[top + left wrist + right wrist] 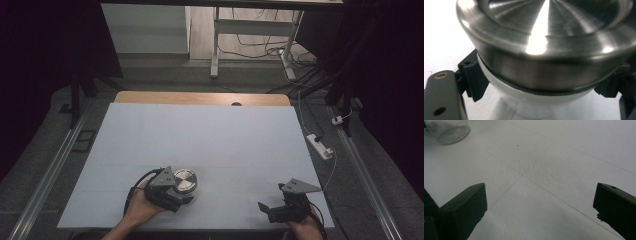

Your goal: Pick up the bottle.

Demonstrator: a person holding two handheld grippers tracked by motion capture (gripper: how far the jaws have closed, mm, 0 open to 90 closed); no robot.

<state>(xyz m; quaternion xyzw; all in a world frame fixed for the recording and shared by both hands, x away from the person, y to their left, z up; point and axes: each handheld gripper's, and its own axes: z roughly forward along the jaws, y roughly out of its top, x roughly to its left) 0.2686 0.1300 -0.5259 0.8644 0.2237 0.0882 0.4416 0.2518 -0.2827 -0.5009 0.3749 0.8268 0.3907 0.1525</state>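
At counter [210, 135] near edge: left tool [172, 192] clamped on jar [534, 102] below steel lid [544, 37]; glass likely slippery, fragile. Right tool [280, 209] apart, empty.

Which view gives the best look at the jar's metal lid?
The left gripper view: the metal lid sits close up between the left tongs. The high view shows it small; the right gripper view catches the jar's glass base.

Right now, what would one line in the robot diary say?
left gripper: shut on clear glass jar with shiny metal lid | right gripper: open, holding nothing | white table
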